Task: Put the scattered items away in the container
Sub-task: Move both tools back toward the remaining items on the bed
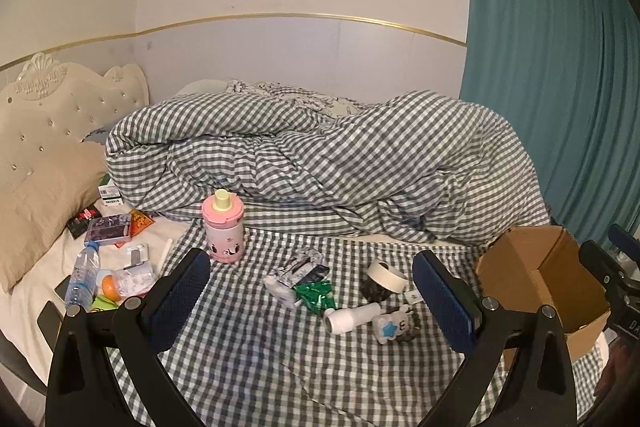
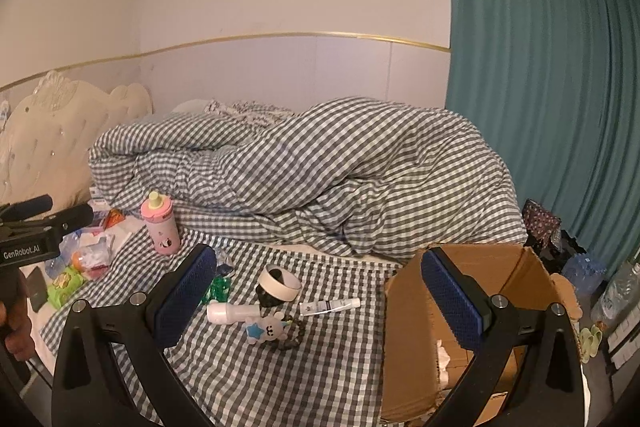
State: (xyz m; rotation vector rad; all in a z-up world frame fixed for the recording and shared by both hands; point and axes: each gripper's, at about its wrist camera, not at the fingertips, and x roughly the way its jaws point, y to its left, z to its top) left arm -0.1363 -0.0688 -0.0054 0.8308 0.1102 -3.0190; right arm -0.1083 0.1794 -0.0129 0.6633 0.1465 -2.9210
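Cardboard box sits open at the right edge of the bed, and from my right camera I make out only some scraps of paper or packing on its floor, so I judge the tidying has barely begun. Both tools are spread wide with nothing between their pads: my left tool hangs over the checked sheet, my right tool straddles the box's near wall. Nearly everything is left to collect. Close together in the middle lie a tape roll, a white bottle, a star plush toy, a small tube and green packets. A pink flask stands upright further back, and a water bottle and assorted packets lie near the pillow.
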